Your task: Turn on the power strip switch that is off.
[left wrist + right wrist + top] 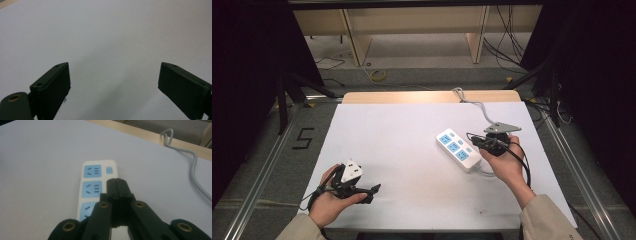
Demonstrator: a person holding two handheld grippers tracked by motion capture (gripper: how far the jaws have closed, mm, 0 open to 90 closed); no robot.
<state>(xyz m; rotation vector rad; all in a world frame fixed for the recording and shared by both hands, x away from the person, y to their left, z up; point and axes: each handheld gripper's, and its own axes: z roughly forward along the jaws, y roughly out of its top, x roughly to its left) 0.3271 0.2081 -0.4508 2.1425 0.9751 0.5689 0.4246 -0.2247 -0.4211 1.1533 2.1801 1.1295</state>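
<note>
A white power strip (pixel 458 148) with three blue sockets lies right of centre on the white table sheet (pixel 402 150). Its grey cable (pixel 477 107) runs off the far edge. In the right gripper view the strip (pixel 91 187) and its small blue switch (pixel 109 170) sit just beyond the jaws. My right gripper (pixel 116 180) is shut with nothing between its jaws, and its tips hang over the strip's right side (pixel 473 141). My left gripper (pixel 372 194) rests in a hand at the front left, pointing right. Its jaws (pixel 113 85) stand wide open over bare sheet.
A wooden table edge (pixel 427 96) shows beyond the sheet. Behind it stand a wooden shelf frame (pixel 357 40) and loose floor cables (pixel 507 45). Metal rails (pixel 262 170) run along both sides of the table. A "5" mark (pixel 303 138) lies on the floor at left.
</note>
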